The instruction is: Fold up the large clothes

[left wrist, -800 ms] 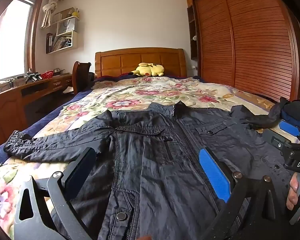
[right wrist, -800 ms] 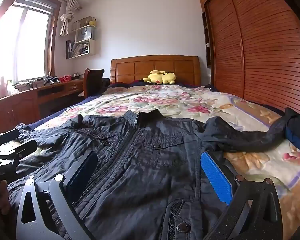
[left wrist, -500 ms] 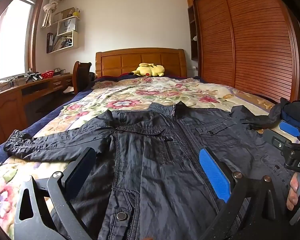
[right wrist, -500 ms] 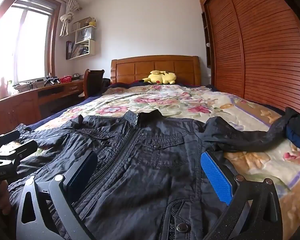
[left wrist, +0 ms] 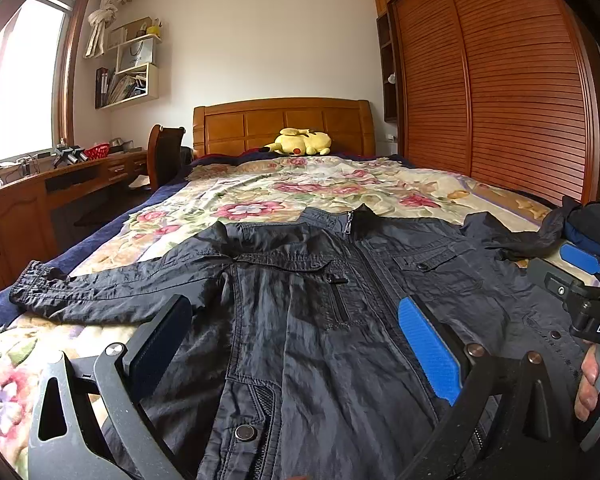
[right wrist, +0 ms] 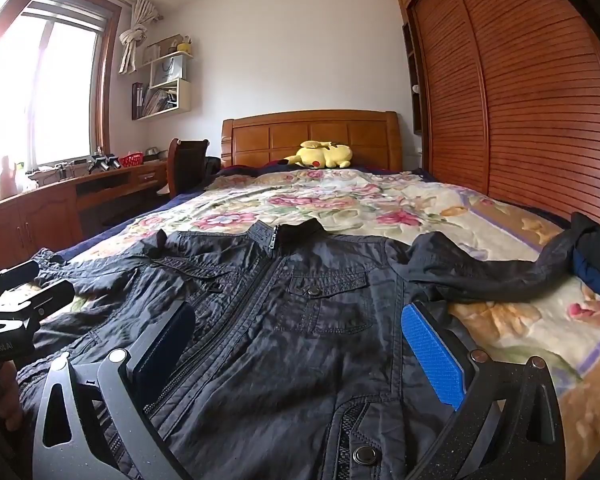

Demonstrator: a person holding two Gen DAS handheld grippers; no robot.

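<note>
A dark zip jacket [left wrist: 332, 320] lies flat, front up, on the floral bedspread [left wrist: 300, 192], collar toward the headboard. Its left sleeve [left wrist: 112, 292] stretches out sideways; its right sleeve [right wrist: 484, 268] runs toward a dark bundle at the bed's right edge. My left gripper [left wrist: 296, 340] is open, hovering just above the jacket's lower left front. My right gripper [right wrist: 296, 344] is open above the lower right front, and also shows in the left wrist view [left wrist: 580, 280]. The jacket also shows in the right wrist view [right wrist: 300, 320]. Neither gripper holds cloth.
A dark bundle with blue cloth [right wrist: 596, 256] sits at the bed's right edge. A yellow plush toy [left wrist: 300, 142] lies by the wooden headboard [left wrist: 280, 120]. A wooden desk [left wrist: 60, 184] and chair stand left of the bed, a slatted wardrobe [left wrist: 500, 80] right.
</note>
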